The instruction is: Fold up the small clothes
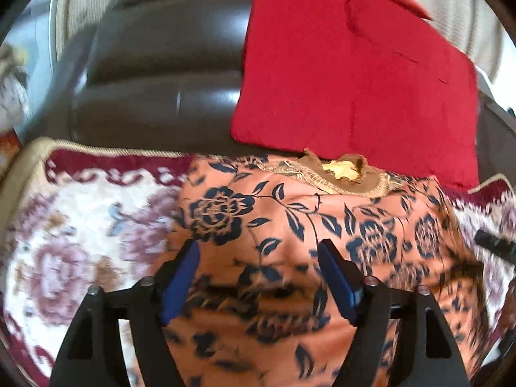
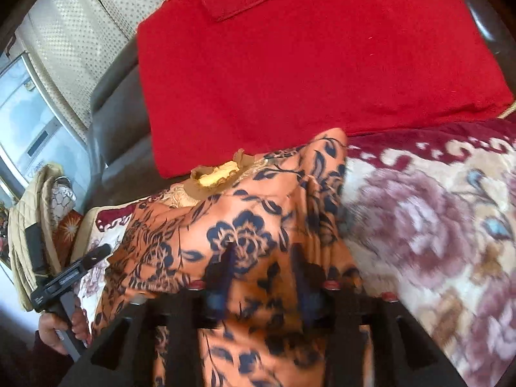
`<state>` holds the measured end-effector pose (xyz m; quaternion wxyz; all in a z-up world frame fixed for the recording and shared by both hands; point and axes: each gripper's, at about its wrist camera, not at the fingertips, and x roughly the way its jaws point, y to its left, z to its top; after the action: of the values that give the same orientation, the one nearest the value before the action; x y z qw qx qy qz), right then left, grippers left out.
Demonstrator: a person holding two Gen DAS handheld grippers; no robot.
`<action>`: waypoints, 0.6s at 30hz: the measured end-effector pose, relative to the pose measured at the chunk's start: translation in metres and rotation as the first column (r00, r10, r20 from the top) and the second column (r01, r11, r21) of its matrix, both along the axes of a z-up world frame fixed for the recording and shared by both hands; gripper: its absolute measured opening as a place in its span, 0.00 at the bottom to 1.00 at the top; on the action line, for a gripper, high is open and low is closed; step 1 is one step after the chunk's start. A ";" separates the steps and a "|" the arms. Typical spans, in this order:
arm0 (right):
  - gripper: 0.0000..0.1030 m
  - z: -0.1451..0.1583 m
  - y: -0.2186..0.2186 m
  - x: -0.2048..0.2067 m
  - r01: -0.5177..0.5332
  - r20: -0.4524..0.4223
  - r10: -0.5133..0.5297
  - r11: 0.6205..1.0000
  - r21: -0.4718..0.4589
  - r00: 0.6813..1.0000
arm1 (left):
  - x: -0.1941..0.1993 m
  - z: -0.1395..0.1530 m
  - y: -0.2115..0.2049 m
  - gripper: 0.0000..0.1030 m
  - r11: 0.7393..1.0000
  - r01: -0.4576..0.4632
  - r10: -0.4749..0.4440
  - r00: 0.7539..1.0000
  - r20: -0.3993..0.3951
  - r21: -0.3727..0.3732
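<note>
An orange garment (image 1: pixel 290 225) with a dark blue flower print lies spread on a floral blanket (image 1: pixel 74 225). Its brown embroidered neckline (image 1: pixel 342 174) with a yellow label points toward the sofa back. My left gripper (image 1: pixel 258 248) hovers open over the cloth, blue pads (image 1: pixel 180 277) wide apart with nothing between them. The right wrist view shows the same garment (image 2: pixel 245 225), bunched into folds along its right edge. My right gripper (image 2: pixel 263 254) is blurred but open above it, gripping nothing. A hand (image 2: pixel 61 329) holds the left gripper (image 2: pixel 74 274) at the garment's left side.
A red cushion (image 1: pixel 354 74) leans on the dark leather sofa back (image 1: pixel 154 80) just behind the neckline. The blanket (image 2: pixel 435 225) extends to the right of the garment. A beige curtain (image 2: pixel 74 42) and a bag (image 2: pixel 35 225) stand to the left.
</note>
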<state>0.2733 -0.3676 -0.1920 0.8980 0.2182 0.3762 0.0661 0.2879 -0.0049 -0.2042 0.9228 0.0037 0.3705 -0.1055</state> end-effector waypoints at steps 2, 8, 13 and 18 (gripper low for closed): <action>0.77 0.006 -0.007 -0.030 0.022 0.042 -0.023 0.999 0.030 0.999 | -0.021 0.006 0.009 0.80 0.999 -0.001 0.000 0.999 0.033 0.042; 0.77 0.001 -0.024 -0.104 0.047 -0.014 -0.047 0.999 0.019 0.999 | -0.089 0.005 0.081 0.80 0.998 -0.070 0.070 0.997 0.014 -0.008; 0.77 -0.008 -0.030 -0.157 0.027 -0.079 -0.026 1.000 0.008 0.997 | -0.146 -0.015 0.138 0.80 0.990 -0.120 0.115 0.991 -0.074 -0.078; 0.77 -0.035 -0.024 -0.190 0.000 -0.183 0.003 1.000 0.015 0.983 | -0.171 -0.040 0.161 0.80 0.988 -0.127 0.109 0.975 -0.193 -0.083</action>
<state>0.0838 -0.3915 -0.2273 0.8579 0.2296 0.4570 0.0493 0.1165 0.1564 -0.2438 0.8874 -0.0722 0.4502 -0.0677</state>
